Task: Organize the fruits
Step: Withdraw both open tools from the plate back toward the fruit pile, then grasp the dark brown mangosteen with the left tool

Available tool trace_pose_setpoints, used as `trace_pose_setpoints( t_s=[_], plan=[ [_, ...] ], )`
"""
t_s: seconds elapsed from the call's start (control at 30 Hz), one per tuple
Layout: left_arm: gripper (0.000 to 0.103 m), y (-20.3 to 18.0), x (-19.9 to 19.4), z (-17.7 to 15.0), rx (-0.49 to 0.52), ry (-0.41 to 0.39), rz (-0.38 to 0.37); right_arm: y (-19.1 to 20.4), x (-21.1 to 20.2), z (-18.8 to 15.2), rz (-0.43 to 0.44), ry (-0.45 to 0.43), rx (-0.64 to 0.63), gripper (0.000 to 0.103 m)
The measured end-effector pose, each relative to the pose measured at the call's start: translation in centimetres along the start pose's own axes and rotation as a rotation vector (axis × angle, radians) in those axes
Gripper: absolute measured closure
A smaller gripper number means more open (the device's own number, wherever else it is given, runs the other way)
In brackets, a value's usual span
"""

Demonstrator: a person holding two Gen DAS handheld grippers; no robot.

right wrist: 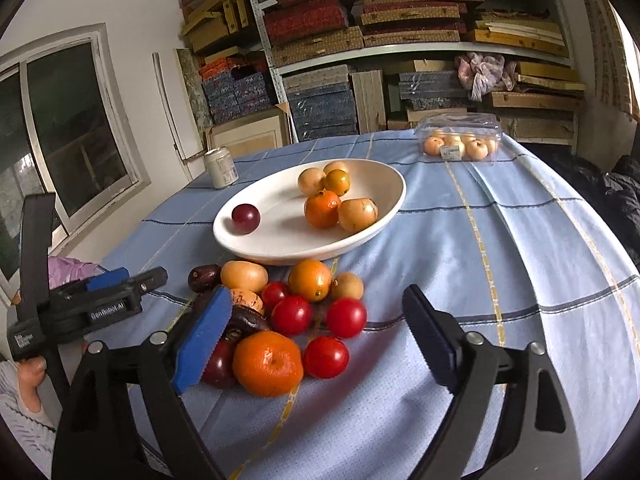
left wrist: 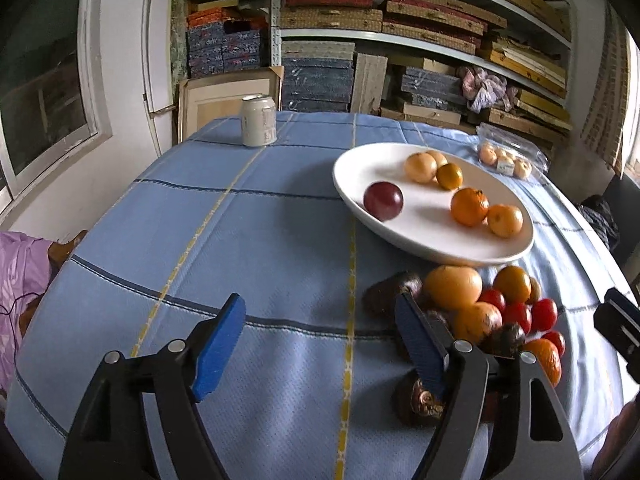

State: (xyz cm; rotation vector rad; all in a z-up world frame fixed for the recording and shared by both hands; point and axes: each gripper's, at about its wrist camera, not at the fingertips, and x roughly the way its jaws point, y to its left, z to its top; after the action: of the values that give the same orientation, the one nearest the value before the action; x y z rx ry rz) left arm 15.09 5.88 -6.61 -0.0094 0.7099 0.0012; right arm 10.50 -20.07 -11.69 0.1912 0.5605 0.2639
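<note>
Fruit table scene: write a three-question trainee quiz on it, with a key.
1. True or false: the dark red round plum lies apart from the other fruits in the white oval ceramic bowl.
2. What stands at the far left of the blue checked tablecloth? A) a glass jar B) a white drink can C) a mug
3. State of the right claw and the left claw?

Key:
1. True; the other fruits in the bowl cluster together.
2. B.
3. Both open, holding nothing; the right one frames the loose fruit pile on the cloth.
</note>
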Motion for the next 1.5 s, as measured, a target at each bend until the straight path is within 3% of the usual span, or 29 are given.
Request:
trace_pose_setpoints(
  t_s=[0.4,0.67,0.87,1.0,1.17,1.5],
  plan=[
    [0.021,-2.1,1.2,-1.0,0.101,0.06,-0.002,-1.0,0.2,0.3,0.022,0.012,0.06,0.014],
    [0.021,-1.7,1.5,-2.0,0.092,0.125,-0.098,-1.3,0.3,0.2,0.02,0.018,0.073,0.013],
    [0.021,-1.6,0.9,-2.6,0.099,0.125,-0.118,-1.2,0.3,0.1,0.033,0.023,0.07,0.013],
    [0.021,-2.1,-0.5,-3.2,0.131,0.097,-0.207,-1.1,0.2,0.1,0.036,0.02,0.064,0.013],
    [0.021,-3.4,-2.1,-3.6,0.201,0.036,-0.257,-1.1,0.1,0.1,0.038,0.017,0.067,0.013],
    [0.022,-3.1,0.4,-4.1,0.175,0.168,-0.286,-1.0,0.0,0.1,0.039,0.021,0.066,0.013]
  ],
)
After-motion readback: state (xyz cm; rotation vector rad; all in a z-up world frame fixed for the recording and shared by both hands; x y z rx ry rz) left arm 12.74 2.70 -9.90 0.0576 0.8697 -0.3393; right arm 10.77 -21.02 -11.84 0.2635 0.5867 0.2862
